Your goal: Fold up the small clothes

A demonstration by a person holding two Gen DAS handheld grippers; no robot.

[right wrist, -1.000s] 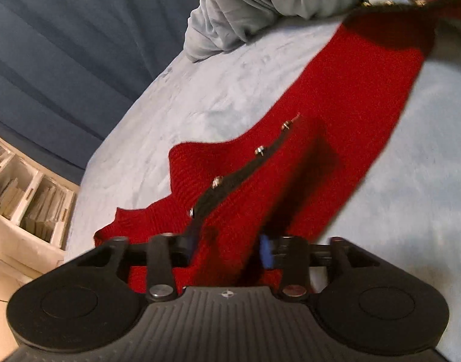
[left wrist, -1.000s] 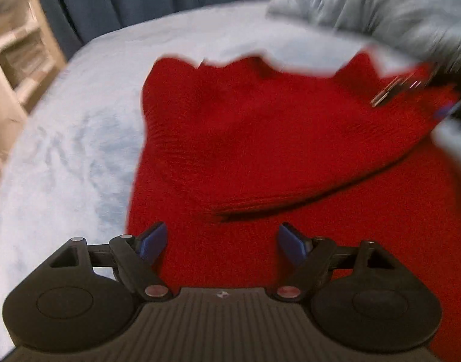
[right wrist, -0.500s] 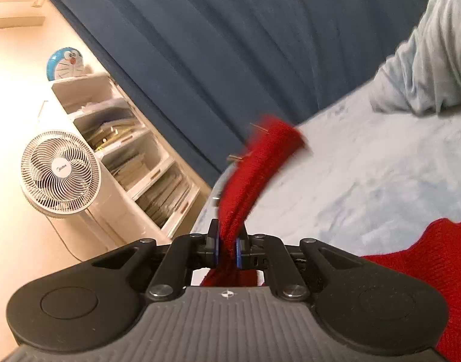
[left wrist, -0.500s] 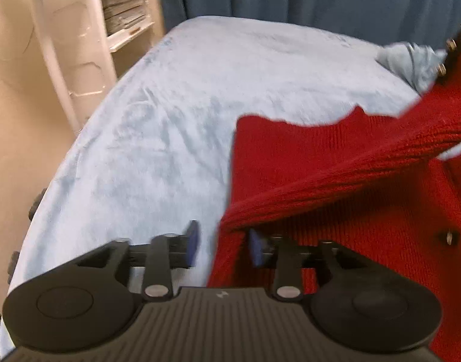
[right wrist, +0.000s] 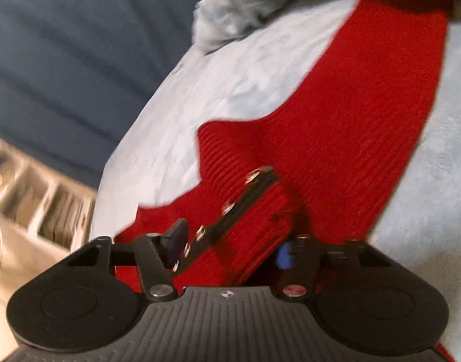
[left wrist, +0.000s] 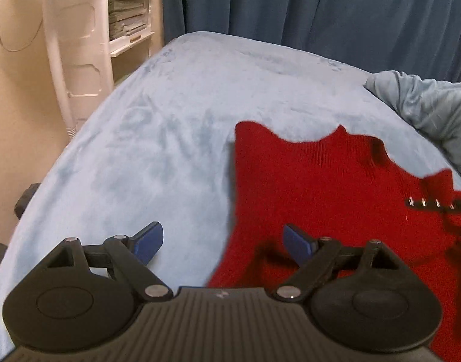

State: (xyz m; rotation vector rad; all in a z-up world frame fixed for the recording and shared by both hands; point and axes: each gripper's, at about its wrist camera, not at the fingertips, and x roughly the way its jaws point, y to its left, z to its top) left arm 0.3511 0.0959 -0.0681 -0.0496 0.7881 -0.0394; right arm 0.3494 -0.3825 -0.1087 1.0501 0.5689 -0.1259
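A red knit garment lies flat on the light-blue blanket. A dark strip of metal snaps sits at its right side. My left gripper hovers over the garment's left edge. Its jaws are opening wide, and the edge lies between the pads untouched. In the right wrist view, which is blurred, the red garment stretches away as a long band. My right gripper is low over a folded bundle with the snap strip. Its jaws are opening and the bundle lies loosely between them.
A crumpled grey-blue cloth is heaped at the bed's far right corner. Blue curtains hang behind the bed. A white shelf unit and a white stand are off the bed's left side.
The red strip that my right gripper held pinched in the air now lies on the garment, and those jaws have spread. My left gripper's jaws have widened; the raised band across its view is gone.
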